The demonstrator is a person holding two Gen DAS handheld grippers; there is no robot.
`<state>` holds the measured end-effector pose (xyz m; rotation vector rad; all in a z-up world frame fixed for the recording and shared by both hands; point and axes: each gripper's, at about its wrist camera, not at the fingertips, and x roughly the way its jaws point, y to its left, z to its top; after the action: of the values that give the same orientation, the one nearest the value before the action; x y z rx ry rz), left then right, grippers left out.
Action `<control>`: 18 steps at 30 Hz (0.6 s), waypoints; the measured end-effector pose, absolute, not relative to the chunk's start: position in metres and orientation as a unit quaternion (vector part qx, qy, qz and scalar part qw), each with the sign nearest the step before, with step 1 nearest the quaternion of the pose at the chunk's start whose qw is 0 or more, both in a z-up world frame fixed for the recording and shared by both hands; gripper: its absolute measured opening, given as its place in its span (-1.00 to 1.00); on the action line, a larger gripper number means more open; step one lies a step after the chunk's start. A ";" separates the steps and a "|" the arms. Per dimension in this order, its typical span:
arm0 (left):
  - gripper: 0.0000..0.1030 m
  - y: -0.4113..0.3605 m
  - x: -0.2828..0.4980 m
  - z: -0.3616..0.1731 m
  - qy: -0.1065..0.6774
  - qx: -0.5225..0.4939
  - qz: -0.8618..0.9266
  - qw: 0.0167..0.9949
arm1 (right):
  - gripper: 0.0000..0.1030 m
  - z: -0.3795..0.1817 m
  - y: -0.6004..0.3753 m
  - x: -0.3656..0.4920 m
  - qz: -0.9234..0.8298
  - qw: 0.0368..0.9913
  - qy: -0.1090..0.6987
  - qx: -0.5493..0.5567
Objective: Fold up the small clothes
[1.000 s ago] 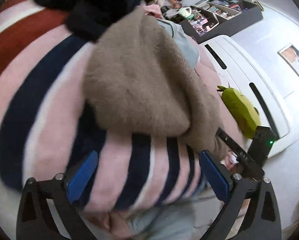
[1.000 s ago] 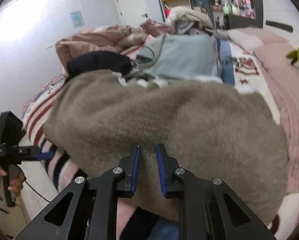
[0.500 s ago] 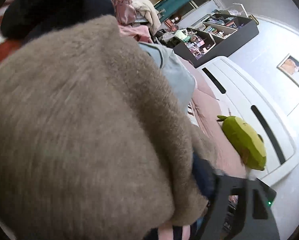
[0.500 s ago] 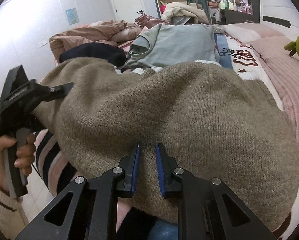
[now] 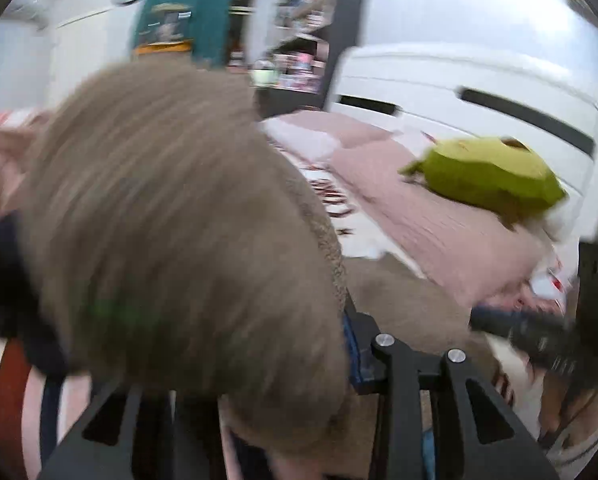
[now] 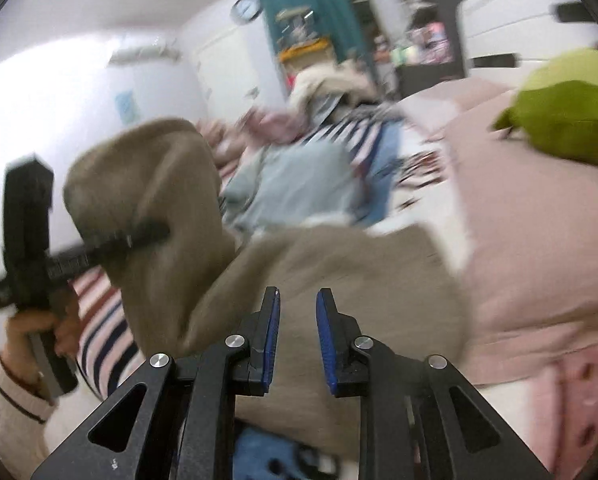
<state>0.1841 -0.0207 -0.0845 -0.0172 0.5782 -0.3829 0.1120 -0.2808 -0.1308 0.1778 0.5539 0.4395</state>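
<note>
A taupe knit sweater lies on the bed. In the right wrist view my left gripper is shut on one end of the sweater and holds it raised at the left, so the cloth hangs in a fold. In the left wrist view the lifted sweater fills the left half and hides the left jaws. My right gripper sits low over the sweater's near edge, its blue pads a narrow gap apart with nothing between them. The right gripper shows blurred at the far right of the left wrist view.
A green plush toy lies on the pink blanket at the right. A light blue garment and more clothes lie further back on the striped bedding. A white headboard and dark shelves stand behind.
My left gripper has lifted its end of the sweater up and toward the right. My right gripper's jaws have parted a little and the view has swung right.
</note>
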 end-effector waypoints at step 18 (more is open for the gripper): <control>0.62 -0.113 0.154 -0.078 0.309 0.072 -0.366 0.875 | -0.20 -0.093 -0.342 0.091 0.171 0.948 0.247 0.107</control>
<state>0.1538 -0.1129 -0.0781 0.1510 0.6458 -0.7646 0.0914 -0.3416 -0.0929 0.2185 0.5035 0.3479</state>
